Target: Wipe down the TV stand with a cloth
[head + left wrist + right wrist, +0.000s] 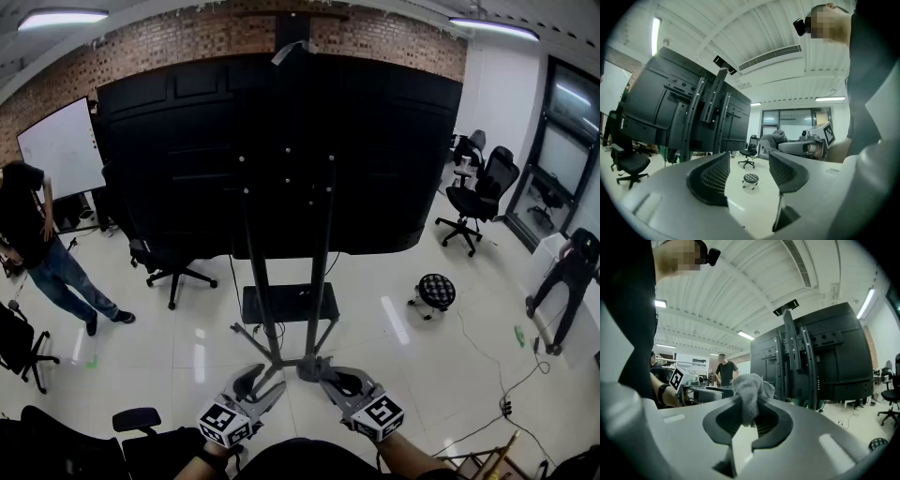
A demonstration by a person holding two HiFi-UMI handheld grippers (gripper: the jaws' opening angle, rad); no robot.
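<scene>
- tv stand (288, 305): a black frame with two upright posts on spreading feet. it stands on the pale glossy floor (394, 375) in the middle of the room. a small dark shelf sits low between the posts.
- screen (281, 141): a large black panel mounted on the posts, its back side towards the head view. it fills most of the upper centre.
- cloth (749, 390): a small grey rag, bunched. it is pinched in the right claw (749, 402) and rises above the claw's tips.
- right claw: pressed together on the cloth. in the head view it is held low, near the foot of the stand. whether the cloth touches the stand cannot be told.
- left claw (749, 159): spread, with only floor seen through the gap. in the head view it lies just beside the right claw, also pointing at the foot of the stand.
- surroundings: a round stool (435, 291) stands on the floor right of the stand, and black office chairs (478, 192) stand further back. a whiteboard (61, 145) leans at the brick wall (187, 42). one person (37, 244) stands at far left, and another person (562, 272) bends over at far right.
</scene>
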